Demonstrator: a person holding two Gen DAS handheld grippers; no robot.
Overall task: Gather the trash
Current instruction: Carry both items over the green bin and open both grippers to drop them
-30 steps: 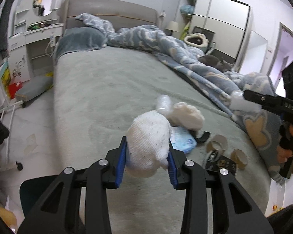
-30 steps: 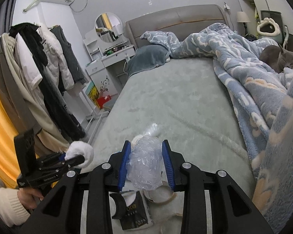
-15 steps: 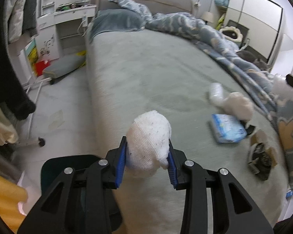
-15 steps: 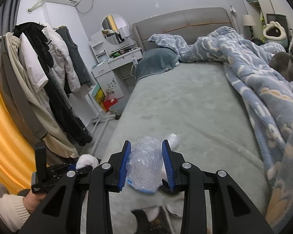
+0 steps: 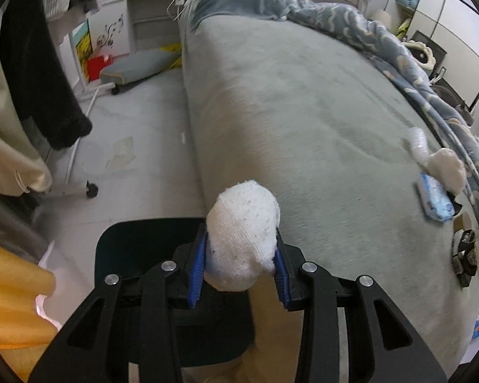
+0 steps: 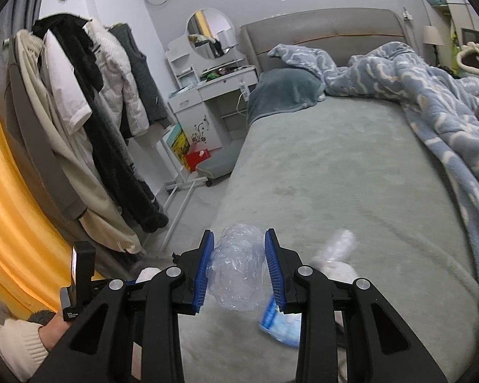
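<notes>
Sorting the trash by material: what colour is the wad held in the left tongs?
White, flecked with tiny dark specks: the wad, best seen in the left wrist view.

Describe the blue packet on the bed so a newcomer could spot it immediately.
Start at the grey-green bed and follow it down to the clutter near its foot. The flat blue packet lies there beside a white wad, the only blue, rectangular item among them.

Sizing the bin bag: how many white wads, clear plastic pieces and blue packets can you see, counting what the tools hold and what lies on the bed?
White wads: 2
Clear plastic pieces: 2
Blue packets: 1
Total: 5
</notes>
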